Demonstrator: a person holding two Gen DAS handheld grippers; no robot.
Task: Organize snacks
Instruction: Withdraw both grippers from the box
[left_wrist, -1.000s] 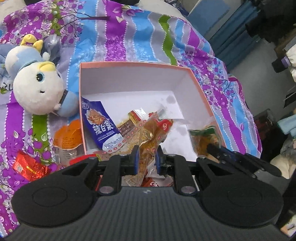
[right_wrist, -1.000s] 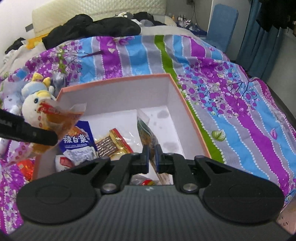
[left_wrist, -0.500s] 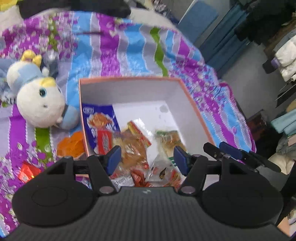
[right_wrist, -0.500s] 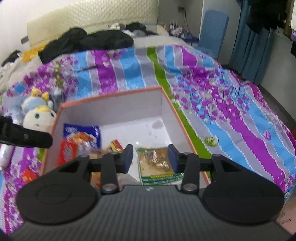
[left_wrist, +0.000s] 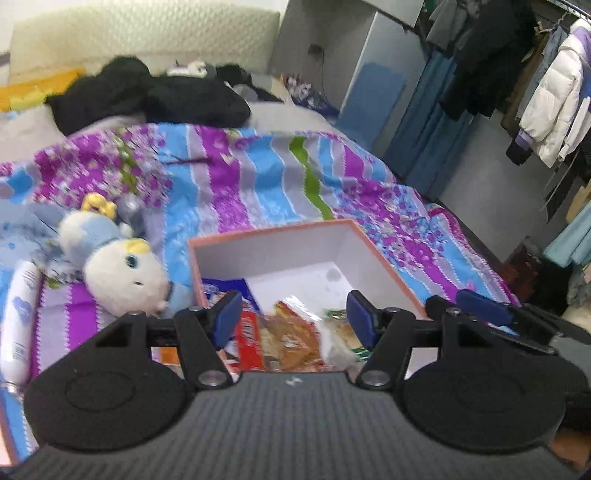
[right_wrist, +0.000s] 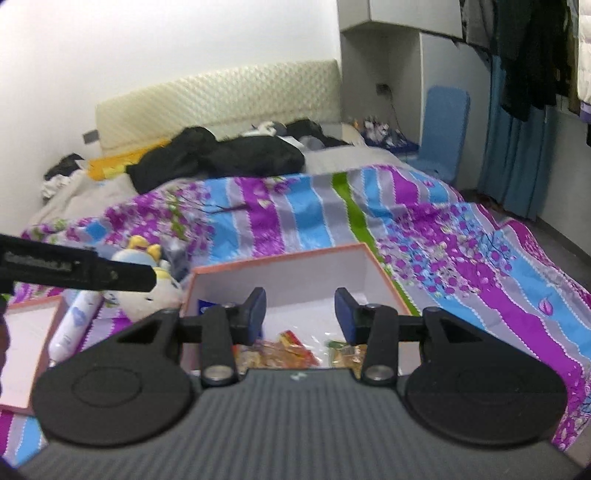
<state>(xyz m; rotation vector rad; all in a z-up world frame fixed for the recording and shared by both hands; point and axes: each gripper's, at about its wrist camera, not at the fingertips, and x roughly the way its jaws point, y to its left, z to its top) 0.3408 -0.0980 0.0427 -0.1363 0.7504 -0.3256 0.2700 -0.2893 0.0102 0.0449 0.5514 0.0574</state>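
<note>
Striped cotton in purple, blue, grey and one green band covers the bed as a quilt (left_wrist: 258, 184), printed with small purple blossoms and puckered in soft folds. Behind it stands a cream padded headboard (right_wrist: 221, 96) with a quilted diamond texture, and a heap of limp black clothing (left_wrist: 155, 96) lies near the pillows.

On the quilt sits a square cardboard box (left_wrist: 384, 258), salmon-pink outside and along its thin rim, matt white inside, its walls straight and upright. The snacks (left_wrist: 291, 332) lie in the near half of this box: crinkly, glossy plastic packets, one blue and white, one red, one clear with brown pieces, one with a green edge, overlapping in a loose pile. The far half of the floor is bare white with a faint grey stain.

Just left of the box lies a round plush toy (left_wrist: 122, 273), fuzzy white with pale blue and yellow trim. A white cylinder-shaped tube (left_wrist: 18, 317) lies beyond it.

Both grippers hover above the box. The left gripper (left_wrist: 291, 317) has its blue pads spread wide, nothing between them. The right gripper (right_wrist: 300, 315) is parted less far, also empty. Both have just been opening.
</note>
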